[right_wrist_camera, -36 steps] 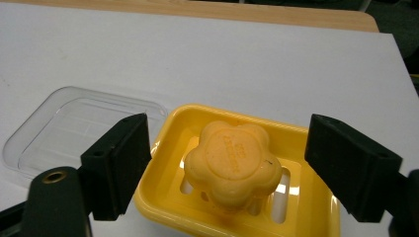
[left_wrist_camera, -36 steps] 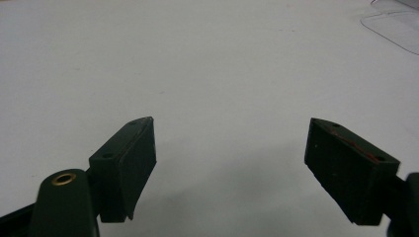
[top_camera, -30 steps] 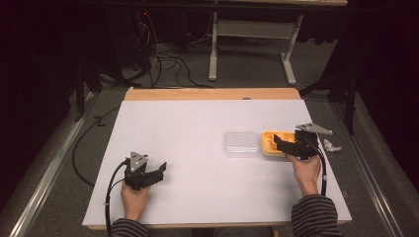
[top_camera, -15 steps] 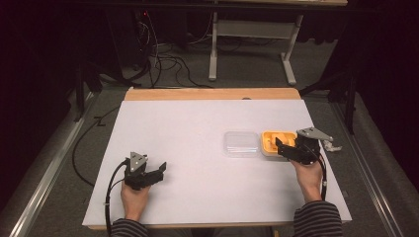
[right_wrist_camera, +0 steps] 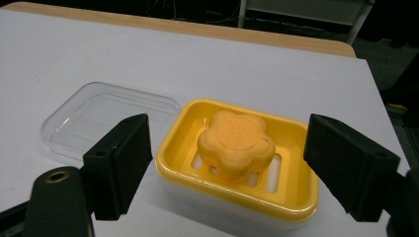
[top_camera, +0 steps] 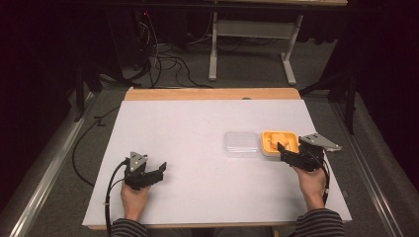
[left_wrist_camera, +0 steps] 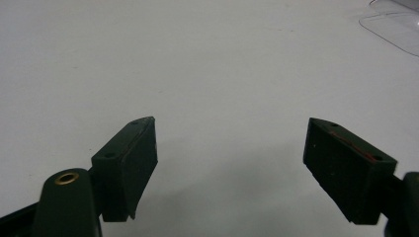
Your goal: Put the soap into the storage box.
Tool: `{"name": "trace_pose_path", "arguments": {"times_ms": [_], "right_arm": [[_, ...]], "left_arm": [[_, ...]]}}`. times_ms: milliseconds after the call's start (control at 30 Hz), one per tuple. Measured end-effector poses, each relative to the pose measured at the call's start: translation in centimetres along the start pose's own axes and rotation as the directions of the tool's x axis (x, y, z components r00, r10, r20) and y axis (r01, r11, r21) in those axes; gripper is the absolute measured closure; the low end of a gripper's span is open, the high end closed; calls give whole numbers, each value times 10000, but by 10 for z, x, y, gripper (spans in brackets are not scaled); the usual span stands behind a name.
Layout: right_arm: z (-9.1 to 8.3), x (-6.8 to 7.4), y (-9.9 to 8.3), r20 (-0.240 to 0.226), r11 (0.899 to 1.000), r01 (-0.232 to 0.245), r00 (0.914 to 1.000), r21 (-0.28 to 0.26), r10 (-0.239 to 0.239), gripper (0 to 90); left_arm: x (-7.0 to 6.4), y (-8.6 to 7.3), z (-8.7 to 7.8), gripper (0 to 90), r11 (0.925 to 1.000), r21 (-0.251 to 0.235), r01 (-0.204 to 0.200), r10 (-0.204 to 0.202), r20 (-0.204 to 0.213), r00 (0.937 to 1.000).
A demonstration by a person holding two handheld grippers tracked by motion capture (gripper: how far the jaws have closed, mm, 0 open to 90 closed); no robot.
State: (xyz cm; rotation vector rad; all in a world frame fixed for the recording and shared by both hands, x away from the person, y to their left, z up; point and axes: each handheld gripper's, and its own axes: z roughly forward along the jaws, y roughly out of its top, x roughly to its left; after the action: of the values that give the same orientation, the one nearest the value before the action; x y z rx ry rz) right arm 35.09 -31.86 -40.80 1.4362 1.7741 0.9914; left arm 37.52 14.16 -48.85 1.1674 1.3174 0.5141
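Yellow soap dish (right_wrist_camera: 237,170), landmark, right part of the table (top_camera: 197,148). Nearest: right hand-held gripper (top_camera: 291,153), jaws wide apart, empty, now drawn back to the dish's near edge; a second ago it sat over the dish. Orange flower-shaped soap (right_wrist_camera: 236,140) lies in the dish, free. Judged: soap placed, release done. Clear lid (right_wrist_camera: 106,118) flat, touching the dish's left side, likely next. Left hand-held gripper (top_camera: 148,174), well left of the dish, jaws apart, unmoved.
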Motion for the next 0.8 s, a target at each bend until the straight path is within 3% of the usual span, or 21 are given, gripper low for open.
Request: {"name": "trace_pose_path", "arguments": {"times_ms": [100,267,800], "right_arm": [[-4,0,-1,-73,9999,-98,9999,-103,98,188],[-11,5,-5,-27,9996,260,9997,-144,-260,188],[-20,26,-9,-734,9977,482,9960,-481,-516,194]], "left_arm": [[0,0,0,213,10000,-11,-14,14,-24,10000],[0,0,0,212,10000,6,-12,12,-49,10000],[1,0,2,214,10000,64,-12,12,-82,10000]]}}
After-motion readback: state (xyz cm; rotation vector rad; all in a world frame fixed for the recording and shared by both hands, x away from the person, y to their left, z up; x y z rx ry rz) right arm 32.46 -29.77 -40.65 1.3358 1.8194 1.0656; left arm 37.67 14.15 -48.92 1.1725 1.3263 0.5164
